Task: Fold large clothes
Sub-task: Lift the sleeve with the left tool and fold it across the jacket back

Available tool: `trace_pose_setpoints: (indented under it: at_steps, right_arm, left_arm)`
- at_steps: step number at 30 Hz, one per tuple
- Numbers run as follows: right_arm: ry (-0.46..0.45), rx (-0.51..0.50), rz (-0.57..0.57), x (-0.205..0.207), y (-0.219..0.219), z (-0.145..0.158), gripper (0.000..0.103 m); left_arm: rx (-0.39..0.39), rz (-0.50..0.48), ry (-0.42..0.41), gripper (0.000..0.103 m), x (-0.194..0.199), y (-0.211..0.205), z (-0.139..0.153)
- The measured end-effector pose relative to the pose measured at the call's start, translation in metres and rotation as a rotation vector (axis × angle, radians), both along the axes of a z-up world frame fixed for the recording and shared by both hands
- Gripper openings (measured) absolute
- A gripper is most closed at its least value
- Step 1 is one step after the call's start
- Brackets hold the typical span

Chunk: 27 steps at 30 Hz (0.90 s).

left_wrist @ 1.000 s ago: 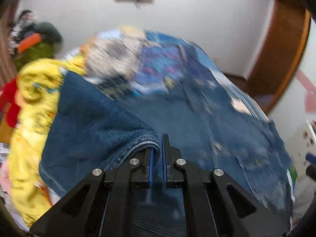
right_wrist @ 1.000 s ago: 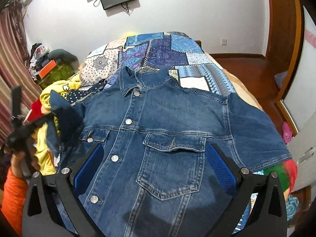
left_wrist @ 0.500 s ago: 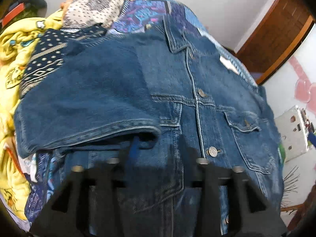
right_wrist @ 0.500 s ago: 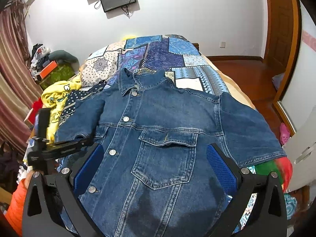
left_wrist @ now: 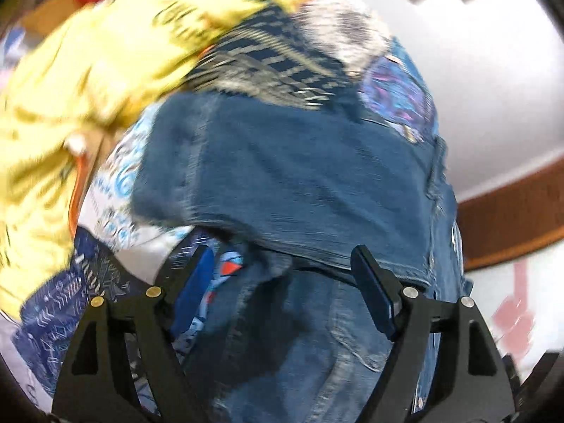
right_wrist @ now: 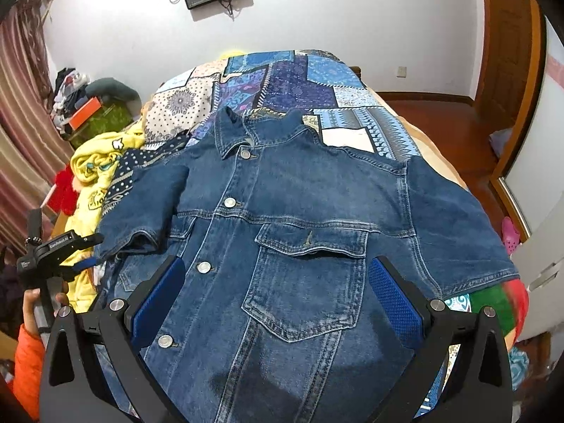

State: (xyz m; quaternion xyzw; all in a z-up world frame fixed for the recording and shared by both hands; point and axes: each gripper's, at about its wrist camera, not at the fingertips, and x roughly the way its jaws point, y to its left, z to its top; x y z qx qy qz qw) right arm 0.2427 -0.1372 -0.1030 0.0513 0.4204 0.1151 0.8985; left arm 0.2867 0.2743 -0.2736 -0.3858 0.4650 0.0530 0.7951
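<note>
A blue denim short-sleeved jacket (right_wrist: 299, 218) lies front-up and buttoned on the patchwork bedspread (right_wrist: 299, 81). Its left sleeve (right_wrist: 148, 208) lies flat, spread out to the left beside the chest. My right gripper (right_wrist: 276, 278) is open and empty, hovering over the jacket's lower front near the chest pocket. My left gripper (left_wrist: 283, 282) is open and empty, just below the left sleeve's hem (left_wrist: 299, 183); it also shows in the right wrist view (right_wrist: 88, 250) at the jacket's left edge.
A yellow garment (right_wrist: 95, 165) is heaped on the bed's left side, with a red item (right_wrist: 65, 187) beside it. Clutter (right_wrist: 77, 105) stands against the left wall. A wooden door (right_wrist: 507, 53) and bare floor lie to the right.
My left gripper let go of the left sleeve, opened and drew back to the left edge. The sleeve now rests flat. The right gripper stayed open above the jacket.
</note>
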Motion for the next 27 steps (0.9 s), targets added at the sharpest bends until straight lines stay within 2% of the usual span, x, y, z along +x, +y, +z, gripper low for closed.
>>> trace_pose_setpoints:
  at_steps: [3, 5, 7, 10, 11, 15, 17, 21, 24, 27]
  right_arm:
    - [0.006, -0.015, 0.005, 0.003, 0.004, -0.003, 0.103]
    - [0.016, -0.021, 0.005, 0.006, 0.005, -0.006, 0.103]
    - [0.029, -0.022, 0.003, 0.008, 0.006, -0.009, 0.103]
    - [0.052, -0.018, 0.009, 0.01, 0.008, -0.015, 0.103]
    - [0.059, -0.018, 0.012, 0.01, 0.009, -0.017, 0.103]
    - [0.07, -0.015, 0.026, 0.009, 0.01, -0.019, 0.103]
    - [0.066, -0.013, 0.031, 0.007, 0.009, -0.018, 0.103]
    - [0.055, -0.002, 0.027, 0.004, 0.004, -0.013, 0.103]
    - [0.044, 0.005, 0.011, 0.001, -0.005, -0.011, 0.103]
    - [0.04, 0.013, -0.016, -0.001, -0.016, -0.011, 0.103]
  left_arm:
    - [-0.086, 0.044, 0.014, 0.079, 0.0, 0.013, -0.02]
    - [-0.14, 0.069, 0.008, 0.073, 0.005, 0.02, -0.032]
    - [-0.159, 0.096, 0.02, 0.065, 0.013, 0.025, -0.043]
    - [-0.166, 0.138, 0.039, 0.065, 0.019, 0.028, -0.053]
    - [-0.161, 0.152, 0.041, 0.058, 0.021, 0.028, -0.054]
    - [-0.099, 0.191, 0.037, 0.037, 0.023, 0.028, -0.049]
    - [-0.07, 0.203, 0.032, 0.019, 0.02, 0.032, -0.045]
    - [0.024, 0.194, 0.01, 0.012, 0.02, 0.031, -0.024]
    - [0.154, 0.162, -0.059, 0.01, 0.023, 0.013, 0.022]
    - [0.289, 0.11, -0.17, 0.01, 0.033, -0.017, 0.082]
